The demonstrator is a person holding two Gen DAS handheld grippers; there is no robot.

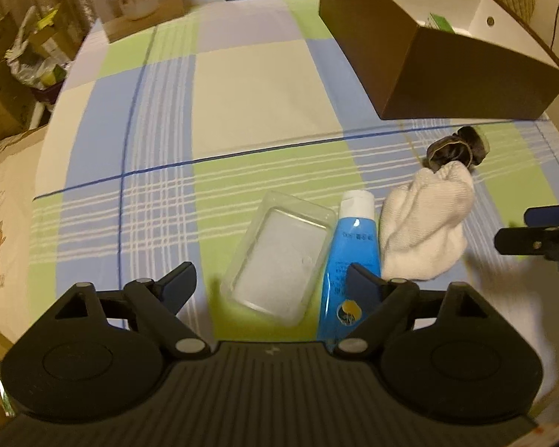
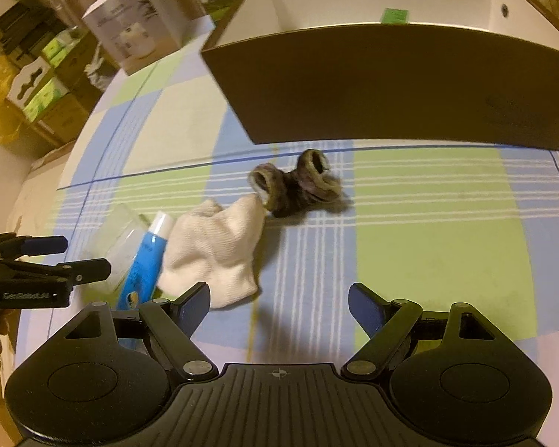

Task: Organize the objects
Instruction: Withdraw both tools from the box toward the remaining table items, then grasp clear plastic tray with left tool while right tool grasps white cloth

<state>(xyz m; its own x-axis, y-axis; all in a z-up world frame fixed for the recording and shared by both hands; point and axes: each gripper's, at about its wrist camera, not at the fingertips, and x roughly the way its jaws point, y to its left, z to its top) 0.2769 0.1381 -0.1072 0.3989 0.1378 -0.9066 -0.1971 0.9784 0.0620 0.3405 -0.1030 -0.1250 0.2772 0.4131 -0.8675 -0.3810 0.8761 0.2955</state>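
On the checked cloth (image 1: 264, 85) lie a clear plastic tray (image 1: 279, 257), a blue tube with a white cap (image 1: 354, 246), a white sock (image 1: 425, 223) and a dark fuzzy sock (image 1: 454, 149). My left gripper (image 1: 270, 285) hangs open over the tray, and its right finger overlaps the tube. My right gripper (image 2: 281, 307) is open above bare cloth, just right of the white sock (image 2: 212, 249), with the dark sock (image 2: 298, 182) ahead of it. A brown box (image 2: 391, 85) with a white inside stands open at the back.
A small green item (image 2: 393, 15) sits inside the brown box. A white carton (image 2: 138, 26) stands at the cloth's far left corner. Cardboard boxes and bags (image 2: 37, 85) are stacked beyond the left edge. Each gripper shows in the other's view: left gripper (image 2: 87, 257), right gripper (image 1: 512, 228).
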